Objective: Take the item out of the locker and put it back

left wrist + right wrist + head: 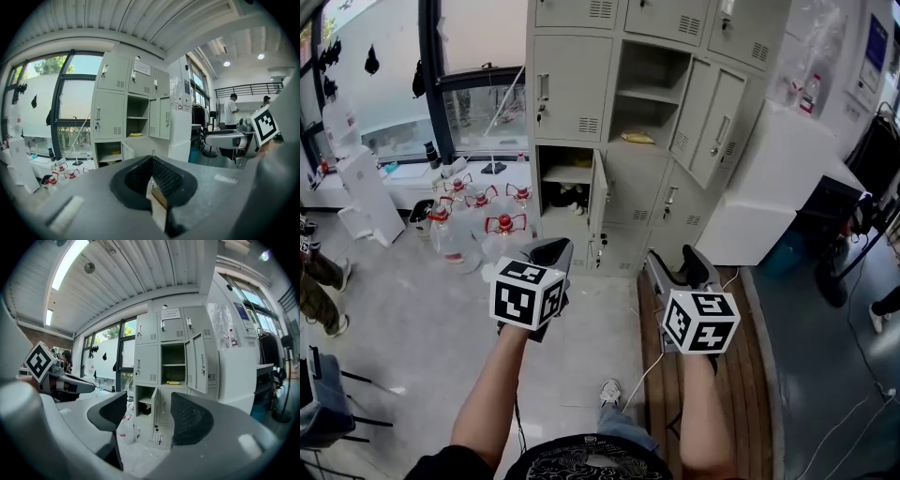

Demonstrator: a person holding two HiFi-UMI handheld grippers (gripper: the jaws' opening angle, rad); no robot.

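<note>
Well short of the locker (572, 84), left gripper (551, 247) jaws pressed together, empty; right gripper (680, 265) jaws apart, empty. Yellow item (637, 137) lies flat in locker's open middle compartment. Likely risks: clipping the open door (717, 127) beside that compartment; flat item slipping the pinch.

No text can be read
A paper notice (170, 313) is seen at twelve o'clock on the lockers (147, 363); its print is illegible.
</note>
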